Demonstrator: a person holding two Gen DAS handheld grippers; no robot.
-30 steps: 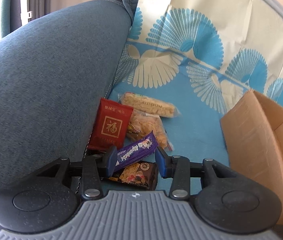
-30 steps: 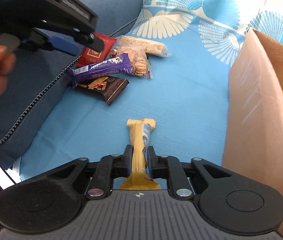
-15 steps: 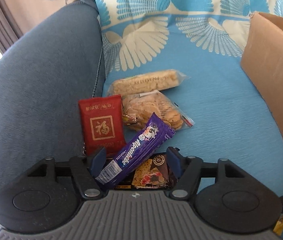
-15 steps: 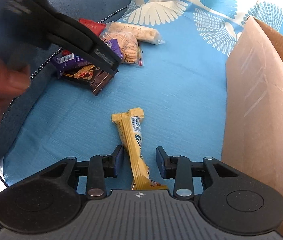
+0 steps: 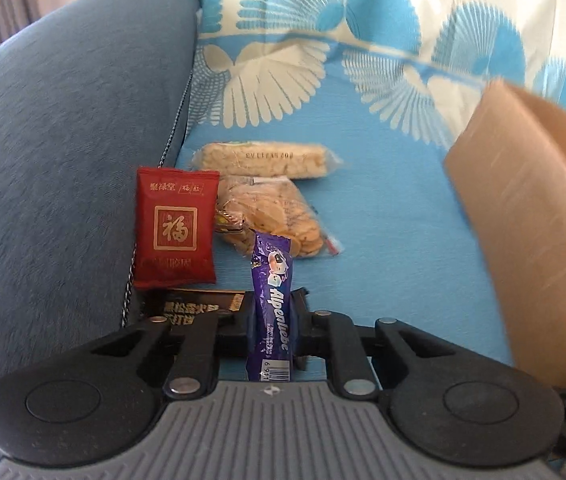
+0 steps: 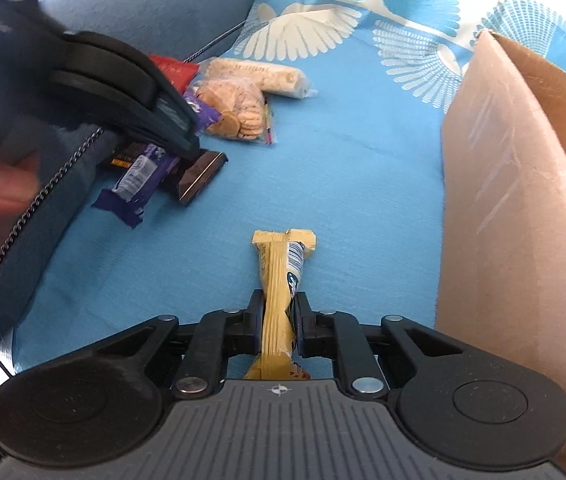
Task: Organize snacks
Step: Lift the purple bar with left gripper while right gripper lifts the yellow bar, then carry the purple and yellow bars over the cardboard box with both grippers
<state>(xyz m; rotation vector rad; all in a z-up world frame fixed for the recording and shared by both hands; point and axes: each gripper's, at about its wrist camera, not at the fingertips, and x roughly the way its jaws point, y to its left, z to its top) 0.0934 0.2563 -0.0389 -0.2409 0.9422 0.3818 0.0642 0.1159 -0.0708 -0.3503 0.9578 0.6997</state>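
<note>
Half a second ago both grippers were open around their bars; now both have closed. The left gripper has its jaws pressed on the purple Alpenliebe bar in a glossy wrapper, which has turned from a slant to point straight away from the camera. The right gripper pinches the yellow candy bar with the crimped foil ends near its middle, the far end sticking out over the blue patterned cloth.

The other snacks lie in a group at the far left, beside the grey-blue sofa cushion: a red flat packet with a gold character, a clear bag of round biscuits touching it, a long clear pack of puffed rice cake just behind, and a dark brown chocolate packet partly under the left gripper. The open brown cardboard box stands at the right.

I judge both bars to be light and rather stiff, but the wrappers look slippery. A hold across the middle of the body seems better than on the thin crimped ends. The biscuits will probably break easily, so that bag wants a soft grip at its sealed edge.
</note>
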